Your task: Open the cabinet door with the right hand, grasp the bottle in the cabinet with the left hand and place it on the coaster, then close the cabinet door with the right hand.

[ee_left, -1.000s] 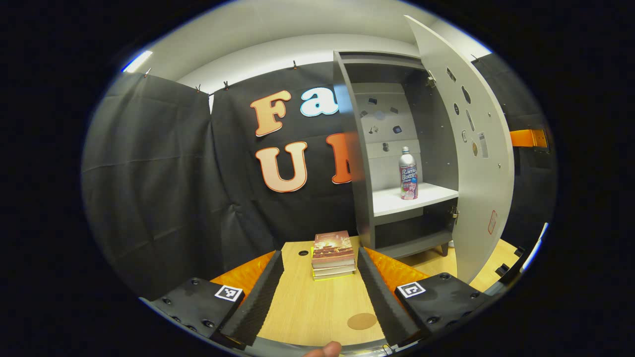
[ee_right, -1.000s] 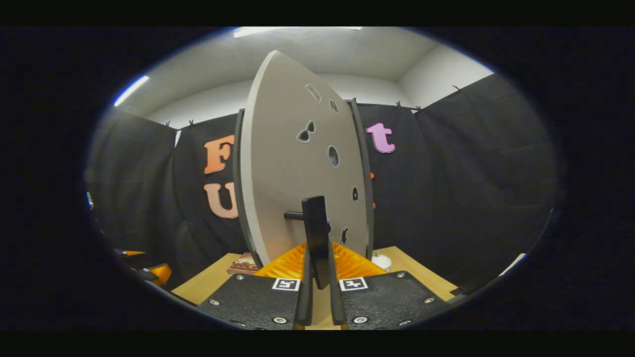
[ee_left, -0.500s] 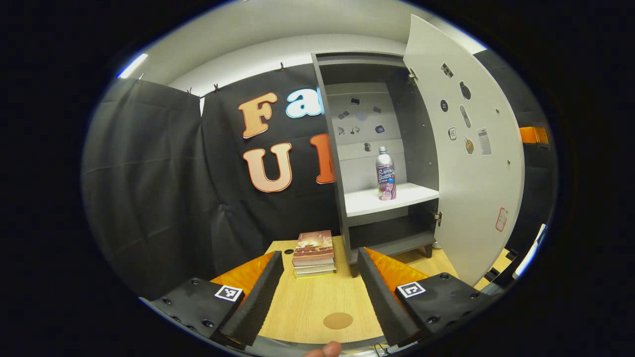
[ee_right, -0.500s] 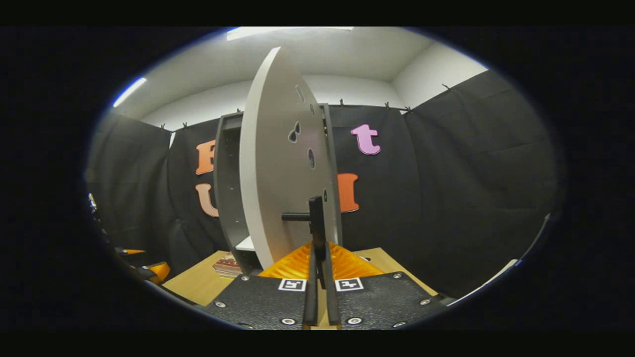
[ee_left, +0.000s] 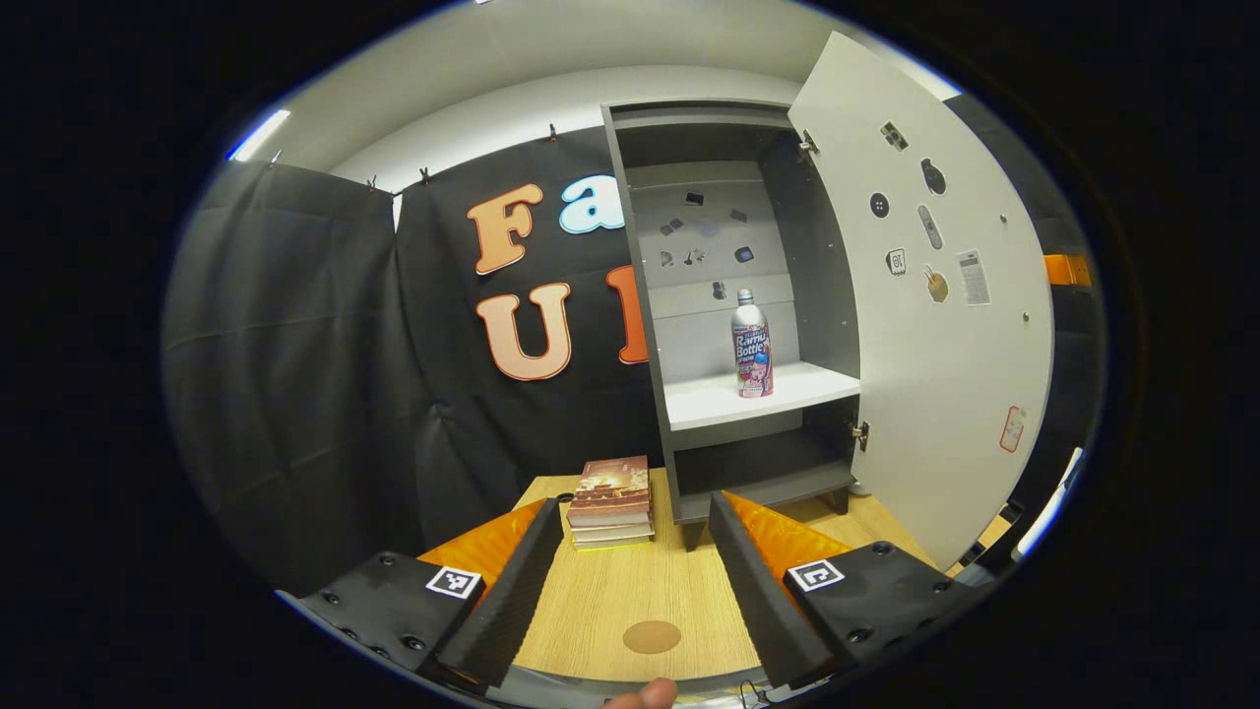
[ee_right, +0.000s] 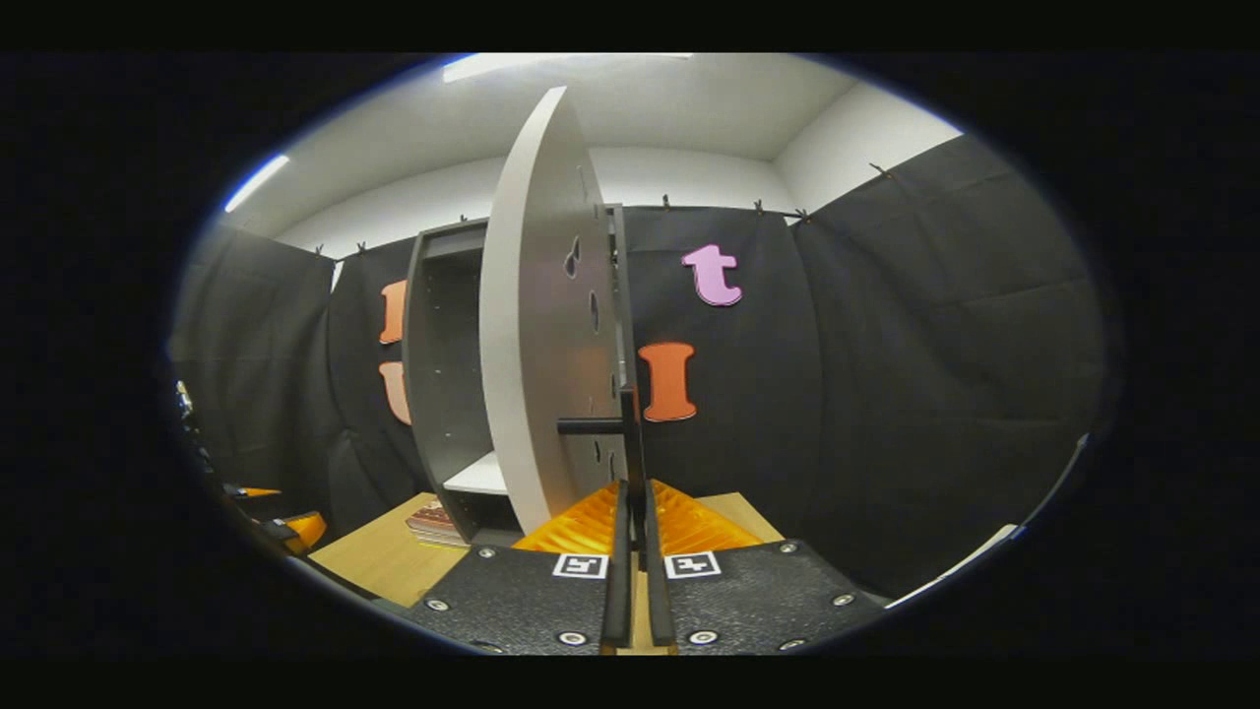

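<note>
So our right tool [ee_right: 638, 551] is clamped tight on the door handle [ee_right: 626, 433], with the cabinet door [ee_left: 935, 315] swung wide. Our left tool [ee_left: 630, 591] hangs spread wide and empty over the desk [ee_left: 610, 611]. The bottle [ee_left: 752, 345] stands upright on the cabinet shelf [ee_left: 719, 404], and the coaster [ee_left: 652, 637] lies between our left fingers.

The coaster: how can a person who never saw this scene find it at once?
Find the wooden table before the open grey cabinet. On its near edge, between the left gripper's fingers, lies the coaster. It is a flat brown disc, unlike the stacked books farther back.
</note>
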`<state>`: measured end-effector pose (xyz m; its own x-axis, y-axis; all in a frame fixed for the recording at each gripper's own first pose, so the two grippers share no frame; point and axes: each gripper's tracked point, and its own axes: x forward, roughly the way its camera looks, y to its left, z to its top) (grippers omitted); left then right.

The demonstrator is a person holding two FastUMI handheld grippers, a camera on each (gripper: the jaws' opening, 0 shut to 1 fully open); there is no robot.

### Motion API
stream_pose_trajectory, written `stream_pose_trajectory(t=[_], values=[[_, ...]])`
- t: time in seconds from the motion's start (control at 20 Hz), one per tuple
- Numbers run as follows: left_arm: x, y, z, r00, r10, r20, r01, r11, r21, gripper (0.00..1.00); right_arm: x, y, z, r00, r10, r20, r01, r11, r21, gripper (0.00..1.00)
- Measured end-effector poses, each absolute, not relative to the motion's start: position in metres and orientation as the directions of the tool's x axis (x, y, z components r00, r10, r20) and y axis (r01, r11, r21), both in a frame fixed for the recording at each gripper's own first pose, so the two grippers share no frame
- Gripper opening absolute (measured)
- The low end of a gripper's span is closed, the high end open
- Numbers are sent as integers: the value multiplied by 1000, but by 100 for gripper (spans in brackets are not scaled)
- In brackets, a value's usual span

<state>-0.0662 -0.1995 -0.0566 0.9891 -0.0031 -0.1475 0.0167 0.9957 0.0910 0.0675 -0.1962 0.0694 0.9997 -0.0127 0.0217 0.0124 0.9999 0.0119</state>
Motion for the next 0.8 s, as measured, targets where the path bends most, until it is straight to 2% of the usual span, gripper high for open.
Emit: stream_pose_trajectory(t=[0.1, 0.25, 0.3, 0.35, 0.4, 0.45, 0.5, 0.75, 0.8], values=[[-69, -201, -57, 989, 2, -149, 12, 996, 93, 97, 67, -206, 70, 999, -29, 20, 29, 1000, 11, 6], [-69, -202, -55, 989, 6, -146, 7, 996, 93, 100, 65, -212, 71, 999, -28, 23, 28, 999, 24, 6], [-70, -203, -56, 989, 6, -146, 8, 996, 94, 100, 64, -209, 71, 1000, -15, 27, 14, 999, 38, 1], [-71, -204, -56, 989, 6, -147, 8, 995, 96, 100, 62, -207, 71, 1000, -4, 29, 3, 999, 49, 6], [-72, -206, -56, 989, 5, -147, 10, 995, 94, 98, 60, -206, 71, 1000, -1, 31, -1, 998, 56, 6], [-74, -207, -56, 989, 4, -147, 10, 996, 93, 100, 59, -207, 72, 999, -6, 36, 4, 998, 56, 6], [-75, -207, -55, 989, 3, -146, 11, 996, 92, 97, 54, -207, 73, 999, -3, 43, 1, 999, 54, 6], [-70, -215, -50, 991, -14, -131, 28, 994, 104, 97, 38, -194, 75, 998, 0, 69, -4, 998, 59, 5], [-66, -217, -48, 992, -20, -124, 33, 994, 104, 98, 34, -189, 75, 997, 5, 75, -10, 998, 62, 0]])
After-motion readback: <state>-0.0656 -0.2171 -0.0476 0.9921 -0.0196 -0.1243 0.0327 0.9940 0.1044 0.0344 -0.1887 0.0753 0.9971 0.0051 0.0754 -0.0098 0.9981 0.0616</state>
